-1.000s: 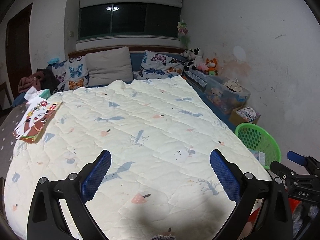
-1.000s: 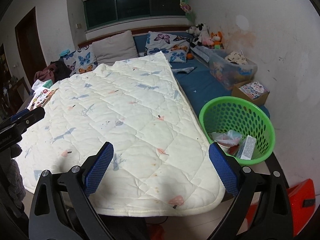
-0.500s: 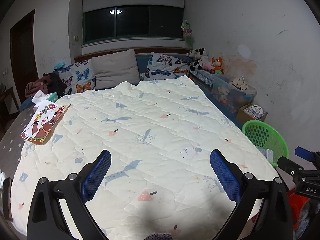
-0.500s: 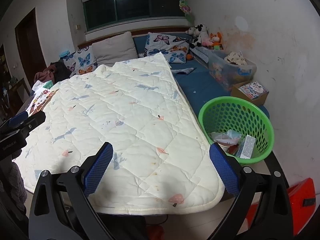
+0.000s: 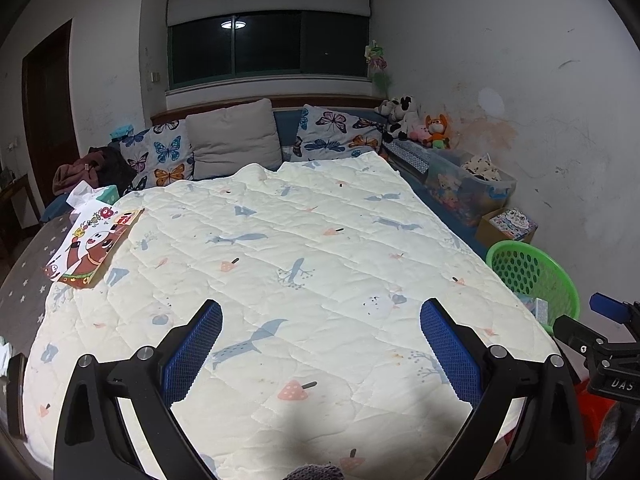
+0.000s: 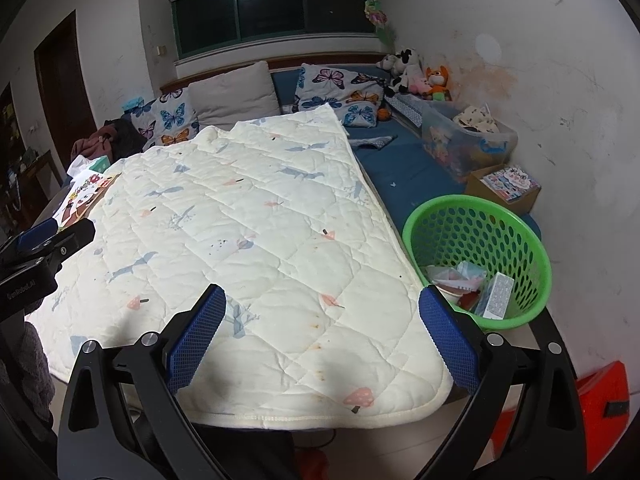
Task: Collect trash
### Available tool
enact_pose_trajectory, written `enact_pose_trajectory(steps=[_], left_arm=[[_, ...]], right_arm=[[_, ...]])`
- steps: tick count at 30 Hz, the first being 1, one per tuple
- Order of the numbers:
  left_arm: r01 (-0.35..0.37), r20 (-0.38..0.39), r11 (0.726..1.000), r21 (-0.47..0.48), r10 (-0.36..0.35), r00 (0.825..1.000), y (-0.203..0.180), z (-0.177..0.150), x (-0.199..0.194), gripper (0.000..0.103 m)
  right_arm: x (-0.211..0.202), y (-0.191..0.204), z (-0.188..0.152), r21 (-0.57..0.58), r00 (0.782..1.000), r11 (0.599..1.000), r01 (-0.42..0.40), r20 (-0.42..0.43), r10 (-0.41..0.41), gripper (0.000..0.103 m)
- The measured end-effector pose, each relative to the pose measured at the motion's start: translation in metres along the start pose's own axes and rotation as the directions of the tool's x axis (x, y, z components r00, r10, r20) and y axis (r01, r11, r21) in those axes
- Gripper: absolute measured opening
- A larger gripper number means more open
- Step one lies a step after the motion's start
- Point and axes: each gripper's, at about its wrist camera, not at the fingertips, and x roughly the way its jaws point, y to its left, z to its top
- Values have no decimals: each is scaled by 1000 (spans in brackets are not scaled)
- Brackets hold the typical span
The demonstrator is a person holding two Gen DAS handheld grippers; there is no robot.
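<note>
Green basket [image 6: 476, 256] holds trash, ahead-right of your right hand-held gripper [image 6: 320, 336] | nearer than left hand-held gripper [image 5: 320, 348] | both spread wide, empty.

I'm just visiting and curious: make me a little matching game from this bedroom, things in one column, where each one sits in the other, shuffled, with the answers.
Things
1. green perforated plastic basket
2. flat cartoon picture book
3. orange fox plush toy
4. plain grey pillow

Places
A. on the quilt's far left edge
B. between two butterfly pillows
C. by the bed's right side, trash inside
D. far right corner, by the wall

Pairs: 1-C, 2-A, 3-D, 4-B
</note>
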Motion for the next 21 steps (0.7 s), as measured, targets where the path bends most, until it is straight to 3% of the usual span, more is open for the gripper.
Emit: enact_pose_trajectory(steps=[21], left_arm=[[12,-14,1000,22,-12,1000,-11,-3,5,96]], right_arm=[[-1,-11,-4,26,1000,999,18,-7,-18,96]])
